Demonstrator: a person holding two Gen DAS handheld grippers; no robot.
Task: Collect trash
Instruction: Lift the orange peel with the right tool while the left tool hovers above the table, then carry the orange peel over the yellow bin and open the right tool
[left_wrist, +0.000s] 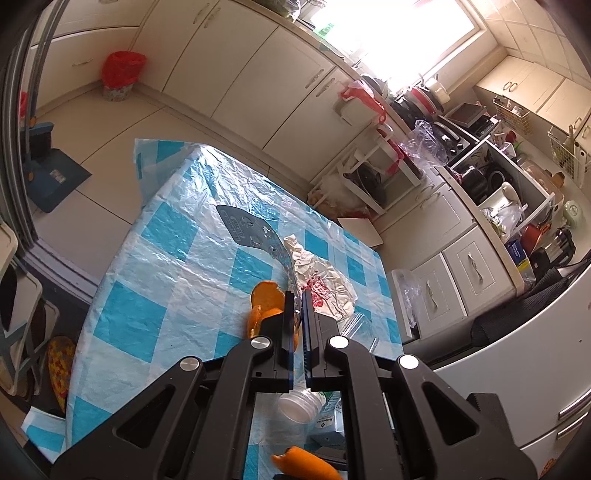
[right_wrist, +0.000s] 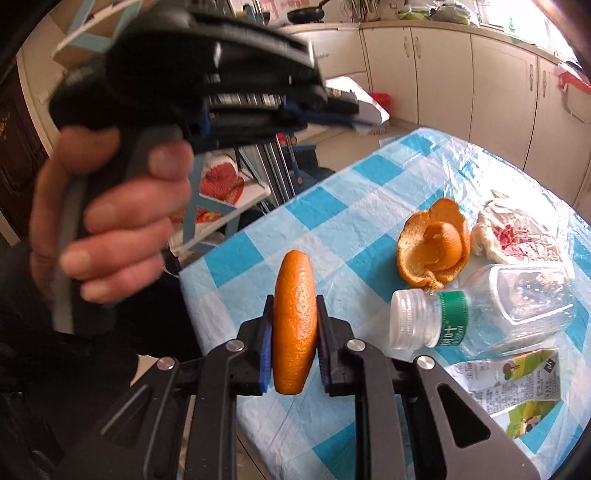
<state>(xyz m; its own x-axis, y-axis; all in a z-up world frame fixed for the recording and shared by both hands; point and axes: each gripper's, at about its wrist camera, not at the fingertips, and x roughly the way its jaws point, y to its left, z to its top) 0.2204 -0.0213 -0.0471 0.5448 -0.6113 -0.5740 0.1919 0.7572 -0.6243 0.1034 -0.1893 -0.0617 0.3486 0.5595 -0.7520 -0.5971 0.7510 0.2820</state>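
Right claw (right_wrist: 294, 325), lower centre of the right wrist view, clamped on an orange peel strip (right_wrist: 294, 325) above the checked table (right_wrist: 332, 206). Left claw (left_wrist: 298, 317), clamped on a clear plastic wrapper (left_wrist: 255, 229). Curled peel (right_wrist: 434, 245), bottle (right_wrist: 480, 314) and carton (right_wrist: 517, 387) lie at right.

A thin, glossy, crinkled plastic sheet (right_wrist: 369, 221) covers the desk, bearing a dimpled, matt orange peel (right_wrist: 294, 325), a clear smooth plastic bottle (right_wrist: 480, 314), a printed paper carton (right_wrist: 517, 387) and crumpled white paper (right_wrist: 517, 236).
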